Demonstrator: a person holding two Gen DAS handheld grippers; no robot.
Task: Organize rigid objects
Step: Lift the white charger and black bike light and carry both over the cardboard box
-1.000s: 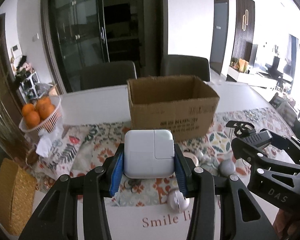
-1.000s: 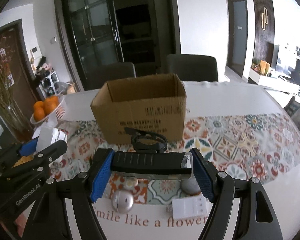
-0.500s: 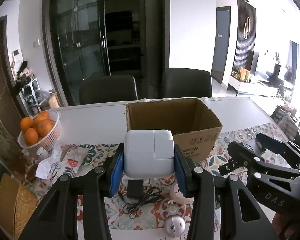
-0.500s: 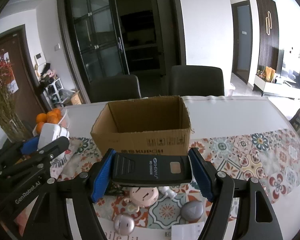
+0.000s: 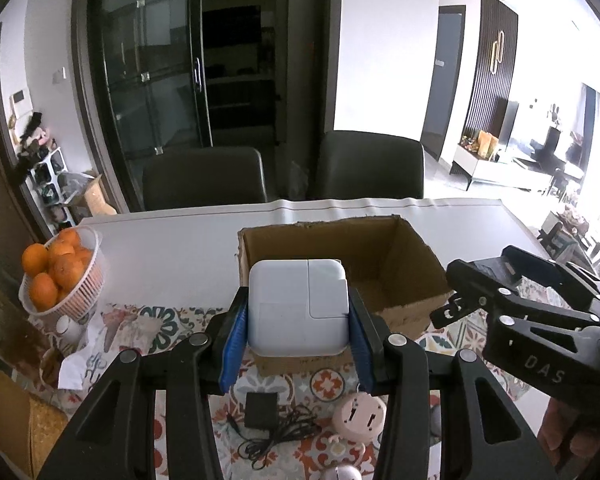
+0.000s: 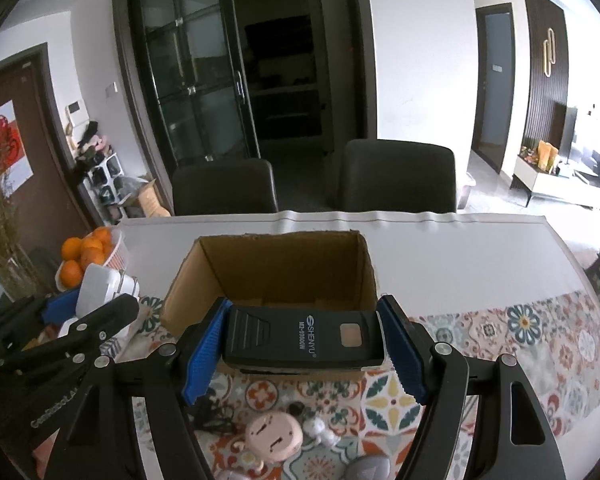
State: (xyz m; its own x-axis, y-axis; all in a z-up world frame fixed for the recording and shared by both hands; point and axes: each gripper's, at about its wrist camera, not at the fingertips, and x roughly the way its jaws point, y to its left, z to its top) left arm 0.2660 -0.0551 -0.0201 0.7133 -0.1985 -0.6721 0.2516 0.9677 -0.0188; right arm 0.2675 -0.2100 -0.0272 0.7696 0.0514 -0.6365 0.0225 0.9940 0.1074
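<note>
My left gripper [image 5: 298, 334] is shut on a white square power adapter [image 5: 298, 306], held above the near wall of an open cardboard box [image 5: 412, 248]. My right gripper [image 6: 304, 354] is shut on a black SHENYU device [image 6: 304, 338], held just in front of the same box [image 6: 188, 280], which looks empty. The right gripper shows at the right of the left wrist view [image 5: 512, 304]; the left gripper with the adapter shows at the left of the right wrist view [image 6: 96, 296].
On the patterned runner [image 6: 540, 344] below lie a black charger with cable [image 5: 262, 410], a pink round gadget [image 6: 274, 436] and small grey items [image 6: 370, 470]. A basket of oranges [image 5: 56, 272] stands left. Two dark chairs [image 5: 204, 178] stand behind the table.
Both grippers rose and moved forward toward the box with their objects held. The box interior now shows from above, and the items on the runner dropped lower in view.
</note>
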